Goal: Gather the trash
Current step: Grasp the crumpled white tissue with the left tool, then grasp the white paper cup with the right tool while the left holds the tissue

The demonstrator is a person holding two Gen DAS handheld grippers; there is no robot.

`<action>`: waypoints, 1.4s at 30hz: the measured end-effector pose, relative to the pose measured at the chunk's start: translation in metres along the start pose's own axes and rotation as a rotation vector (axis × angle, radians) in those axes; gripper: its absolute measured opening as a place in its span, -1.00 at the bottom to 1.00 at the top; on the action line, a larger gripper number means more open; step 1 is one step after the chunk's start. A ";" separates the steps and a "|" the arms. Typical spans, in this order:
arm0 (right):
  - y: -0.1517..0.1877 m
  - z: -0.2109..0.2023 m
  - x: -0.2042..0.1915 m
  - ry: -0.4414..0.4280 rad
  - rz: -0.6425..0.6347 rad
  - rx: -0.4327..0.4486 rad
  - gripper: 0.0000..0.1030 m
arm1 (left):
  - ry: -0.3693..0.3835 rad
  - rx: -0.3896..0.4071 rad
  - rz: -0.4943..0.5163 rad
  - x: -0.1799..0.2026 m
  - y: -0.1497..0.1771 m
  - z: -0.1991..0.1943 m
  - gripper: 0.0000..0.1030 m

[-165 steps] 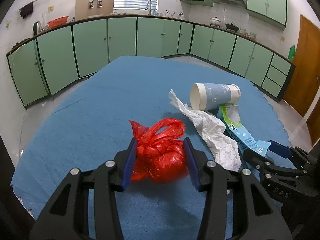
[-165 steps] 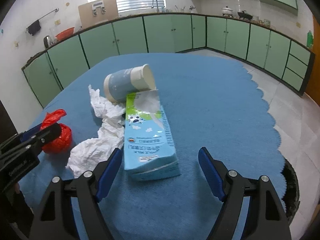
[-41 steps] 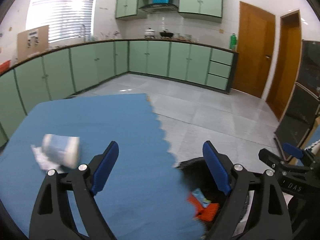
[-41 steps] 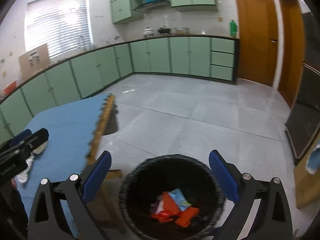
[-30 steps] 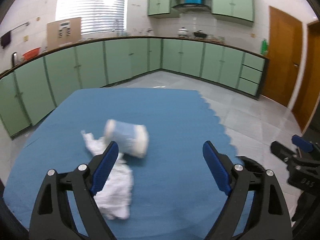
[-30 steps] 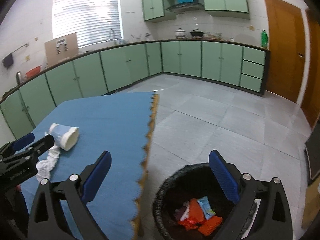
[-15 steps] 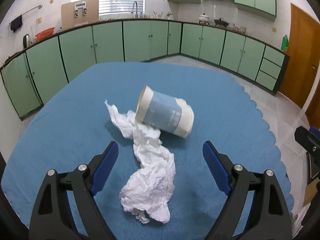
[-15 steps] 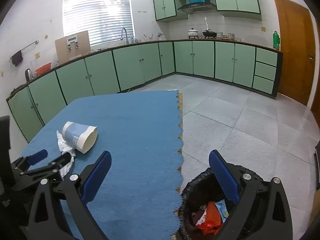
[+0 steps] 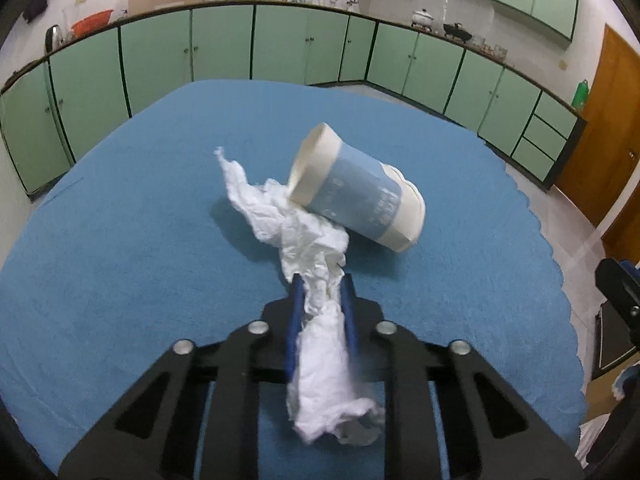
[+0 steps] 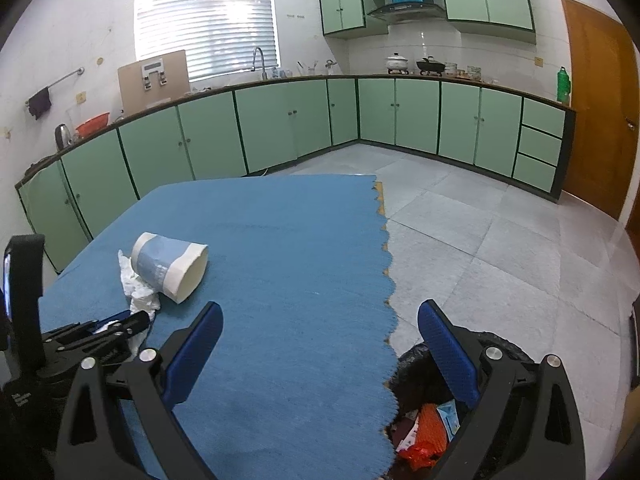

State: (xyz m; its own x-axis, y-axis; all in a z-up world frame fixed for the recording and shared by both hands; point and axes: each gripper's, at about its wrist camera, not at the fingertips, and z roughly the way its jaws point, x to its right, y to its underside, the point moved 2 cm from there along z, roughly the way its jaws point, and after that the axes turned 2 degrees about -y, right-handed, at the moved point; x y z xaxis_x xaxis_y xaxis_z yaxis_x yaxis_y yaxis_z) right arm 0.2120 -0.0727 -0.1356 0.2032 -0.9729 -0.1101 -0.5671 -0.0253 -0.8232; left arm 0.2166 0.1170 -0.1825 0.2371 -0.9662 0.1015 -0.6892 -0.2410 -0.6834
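With some rubbish already in the bin (image 10: pixel 420 364), I have the left gripper (image 9: pixel 320 284) clamped on the tissue (image 9: pixel 316 276), right gripper (image 10: pixel 320 332) open, cup (image 9: pixel 356 194) left.

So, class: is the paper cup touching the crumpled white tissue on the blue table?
Touching. In the left wrist view the paper cup lies on its side with its rim resting on the crumpled white tissue.

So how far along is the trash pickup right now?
Some trash is already in the bin: orange and blue pieces show inside. The left gripper is shut on the crumpled tissue, which lies on the blue table. The paper cup lies on its side, uncollected. The right gripper is open and empty.
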 end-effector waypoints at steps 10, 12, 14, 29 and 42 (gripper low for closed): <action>-0.021 0.019 -0.050 -0.096 -0.023 0.005 0.86 | -0.085 0.111 -0.051 -0.048 -0.018 -0.042 -0.72; -0.026 0.024 -0.061 -0.117 -0.027 0.001 0.86 | -0.112 0.129 -0.074 -0.061 -0.022 -0.049 -0.72; -0.028 0.031 -0.076 -0.140 -0.034 -0.009 0.86 | -0.137 0.147 -0.098 -0.074 -0.024 -0.054 -0.72; -0.025 0.085 -0.148 -0.092 -0.026 -0.071 0.86 | -0.161 0.145 -0.148 -0.118 -0.041 -0.034 -0.73; -0.022 0.122 -0.156 0.016 0.016 -0.155 0.85 | -0.163 0.130 -0.158 -0.136 -0.047 -0.021 -0.72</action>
State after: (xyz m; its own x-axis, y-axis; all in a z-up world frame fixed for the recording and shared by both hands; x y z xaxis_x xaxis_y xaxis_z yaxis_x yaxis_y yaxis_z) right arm 0.2904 0.1081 -0.1684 0.1814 -0.9770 -0.1124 -0.6867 -0.0441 -0.7256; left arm 0.2022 0.2582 -0.1489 0.4492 -0.8873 0.1040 -0.5438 -0.3639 -0.7562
